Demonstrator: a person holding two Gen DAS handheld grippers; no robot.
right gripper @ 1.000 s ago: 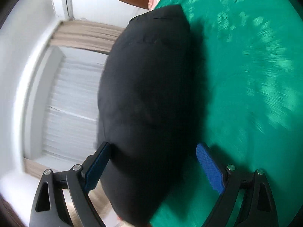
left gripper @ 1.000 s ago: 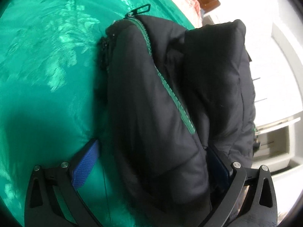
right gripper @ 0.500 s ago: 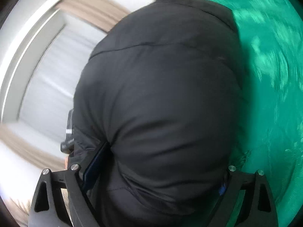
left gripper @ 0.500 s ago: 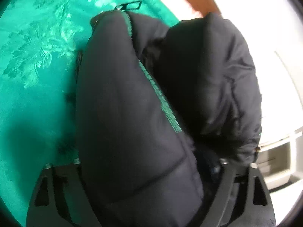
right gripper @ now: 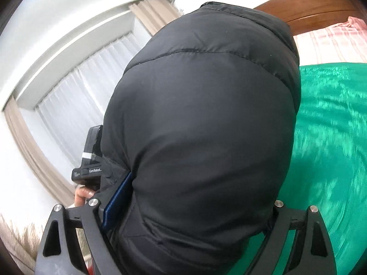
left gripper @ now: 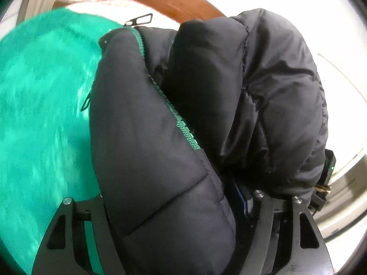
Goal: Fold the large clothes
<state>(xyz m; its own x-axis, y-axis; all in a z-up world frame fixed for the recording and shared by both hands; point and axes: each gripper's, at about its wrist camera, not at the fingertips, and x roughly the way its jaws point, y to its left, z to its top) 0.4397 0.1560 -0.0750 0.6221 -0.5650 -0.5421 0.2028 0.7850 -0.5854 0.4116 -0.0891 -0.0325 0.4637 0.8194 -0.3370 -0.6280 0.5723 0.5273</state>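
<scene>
Lifted the black puffy jacket (left gripper: 146,151) up off the green bed cover (left gripper: 45,114). Left gripper (left gripper: 174,208) just squeezed in, right gripper (right gripper: 190,208) clamped too. Carrying step; next needed a soft set-down on the cover.

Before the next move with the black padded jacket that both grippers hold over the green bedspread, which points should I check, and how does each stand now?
1. Left gripper has the jacket between its fingers: ok; its jaws have just been closing on the bulk.
2. Right gripper has the jacket between its fingers: ok; the blue pad presses the fabric.
3. Zipper closed along the visible length: ok.
4. Jacket clear of the green bedspread: cannot tell; its underside is hidden.
5. Fold edges even: cannot tell; the padding fills both views.
6. Sleeves tucked in: cannot tell.
</scene>
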